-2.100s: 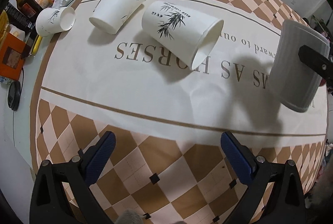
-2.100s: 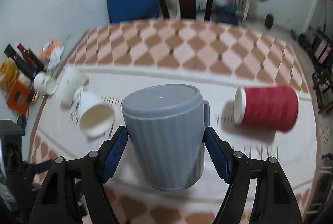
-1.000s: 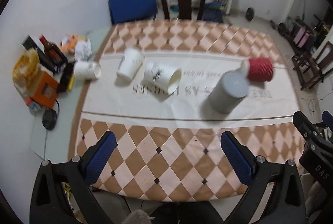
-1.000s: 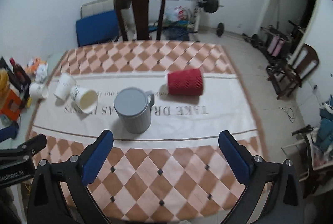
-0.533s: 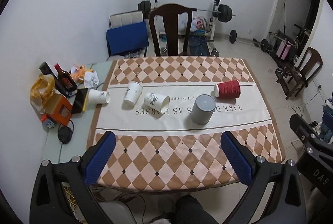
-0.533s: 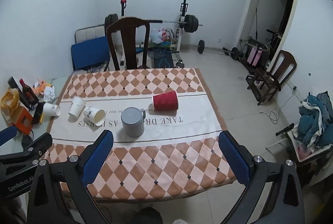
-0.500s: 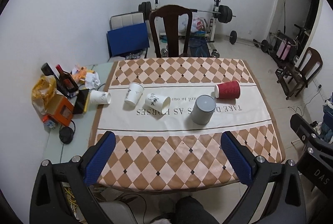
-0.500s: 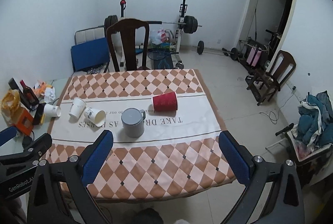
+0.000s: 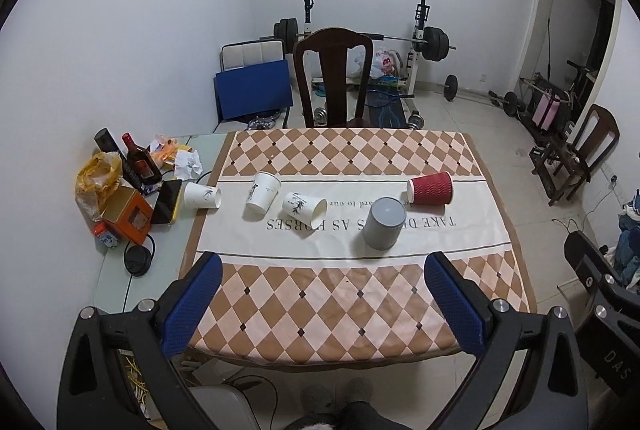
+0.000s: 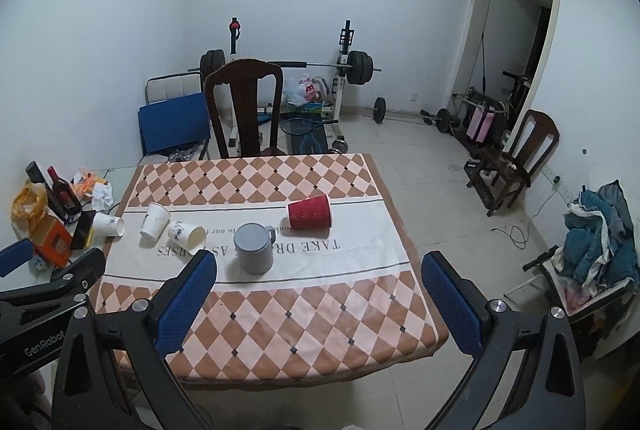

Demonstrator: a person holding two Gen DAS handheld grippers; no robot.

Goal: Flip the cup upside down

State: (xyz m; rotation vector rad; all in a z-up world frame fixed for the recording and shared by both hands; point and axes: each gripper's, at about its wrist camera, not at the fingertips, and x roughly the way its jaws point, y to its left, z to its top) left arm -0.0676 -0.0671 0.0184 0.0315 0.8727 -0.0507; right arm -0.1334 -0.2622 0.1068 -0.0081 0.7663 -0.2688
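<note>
A grey ribbed mug [image 9: 383,224] stands upside down on the white band of the checked tablecloth [image 9: 340,294]; it also shows in the right wrist view [image 10: 253,248], handle to the right. My left gripper [image 9: 322,294] is open and empty, held high and well back from the table. My right gripper [image 10: 318,292] is also open and empty, likewise far back above the table's near edge. A red ribbed paper cup [image 9: 430,189] lies on its side beyond the mug.
Three white paper cups [image 9: 303,208] [image 9: 262,196] [image 9: 202,196] lie or lean to the left of the mug. Bottles, an orange box [image 9: 128,215] and clutter sit on the left side table. A dark wooden chair [image 9: 335,78] stands behind the table.
The right gripper let go of the grey mug, which now stands upside down on the cloth. Both grippers pulled up and far back from the table, then held nearly still.
</note>
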